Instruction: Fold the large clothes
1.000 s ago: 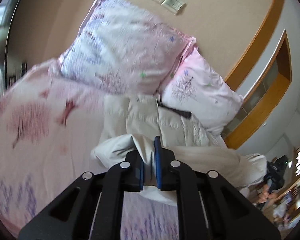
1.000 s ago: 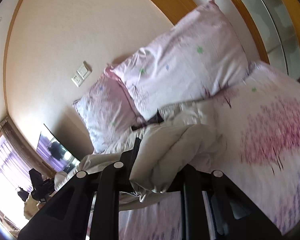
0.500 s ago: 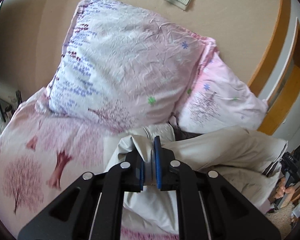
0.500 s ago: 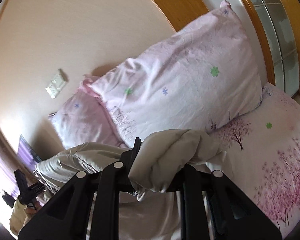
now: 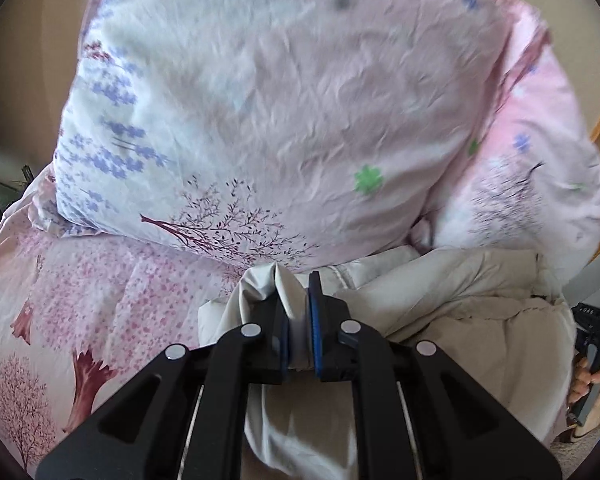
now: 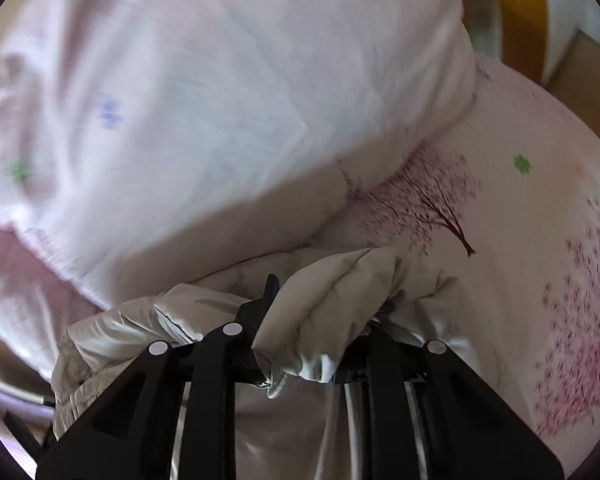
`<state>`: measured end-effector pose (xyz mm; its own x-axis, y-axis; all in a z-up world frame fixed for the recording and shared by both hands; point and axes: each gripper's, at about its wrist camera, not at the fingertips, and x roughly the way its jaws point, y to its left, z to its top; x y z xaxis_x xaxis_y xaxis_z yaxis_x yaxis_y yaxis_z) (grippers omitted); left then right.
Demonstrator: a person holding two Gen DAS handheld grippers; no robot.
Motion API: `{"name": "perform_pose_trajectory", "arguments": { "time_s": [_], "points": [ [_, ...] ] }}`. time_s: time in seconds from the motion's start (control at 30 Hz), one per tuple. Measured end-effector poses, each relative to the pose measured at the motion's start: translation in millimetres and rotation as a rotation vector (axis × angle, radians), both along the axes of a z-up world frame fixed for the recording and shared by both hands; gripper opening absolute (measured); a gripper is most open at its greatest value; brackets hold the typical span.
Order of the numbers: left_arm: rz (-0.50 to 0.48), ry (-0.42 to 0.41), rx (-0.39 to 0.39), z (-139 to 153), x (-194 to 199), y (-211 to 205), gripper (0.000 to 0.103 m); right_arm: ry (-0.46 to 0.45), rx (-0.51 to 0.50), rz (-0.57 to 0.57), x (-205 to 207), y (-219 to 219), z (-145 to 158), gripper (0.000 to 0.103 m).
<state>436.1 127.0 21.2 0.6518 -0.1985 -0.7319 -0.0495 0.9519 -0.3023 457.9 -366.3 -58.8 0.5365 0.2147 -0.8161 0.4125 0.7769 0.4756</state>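
1. Gripping a bunched fold of the beige jacket [image 5: 460, 312], the left gripper [image 5: 298, 316] has its blue-padded fingers [image 5: 314, 320] drawn in narrow, with cloth squeezed between them and poking out past the tips.
2. That jacket lies crumpled on the bed sheet [image 5: 100, 300], its bulk spreading to the right of the left gripper and right up against the foot of the pillows.
3. A big pillow [image 5: 280, 100] with purple sprigs, a green clover and a dark tree print fills the upper part of the left wrist view; it looks blurred.
4. A second pillow [image 5: 532, 176], pinker, leans just beside the first on its right, touching the jacket's upper edge.
5. At the far right edge of the left view a hand [image 5: 588, 384] grips a dark handle; little more can be made out.
6. Over on the right wrist view, the right gripper [image 6: 316, 320] has a thick puffy wad of the jacket [image 6: 332, 300] draped over and between its fingers; one dark fingertip [image 6: 270, 286] shows, the other is buried under cloth, and the jaws look clamped on the wad.
7. More jacket fabric [image 6: 120, 332] trails off to the left of that gripper.
8. A blurred pale pillow [image 6: 220, 100] looms close above, and the sheet [image 6: 520, 240] with its pink tree print runs along the right.
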Motion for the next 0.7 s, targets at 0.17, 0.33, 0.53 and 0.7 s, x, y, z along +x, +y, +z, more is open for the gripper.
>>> {"name": "perform_pose_trajectory", "arguments": {
  "time_s": [0.17,0.33,0.53,0.7],
  "points": [
    [0.024,0.095,-0.004,-11.2,15.4,-3.2,0.013,-0.012,0.157,-0.056,3.2,-13.9,-2.0,0.066],
    [-0.008,0.071,-0.204,0.3,6.3,18.7,0.048,-0.231,0.239,-0.061,-26.4,-39.9,22.8,0.086],
    [0.011,-0.152,-0.142,45.8,-46.7,28.8,0.091,-0.364,-0.015,0.259,-70.8,15.8,62.7,0.062],
    [-0.105,-0.199,0.002,52.2,-106.3,-17.7,0.091,-0.341,-0.144,0.590,-110.5,100.6,59.9,0.041]
  ]
}}
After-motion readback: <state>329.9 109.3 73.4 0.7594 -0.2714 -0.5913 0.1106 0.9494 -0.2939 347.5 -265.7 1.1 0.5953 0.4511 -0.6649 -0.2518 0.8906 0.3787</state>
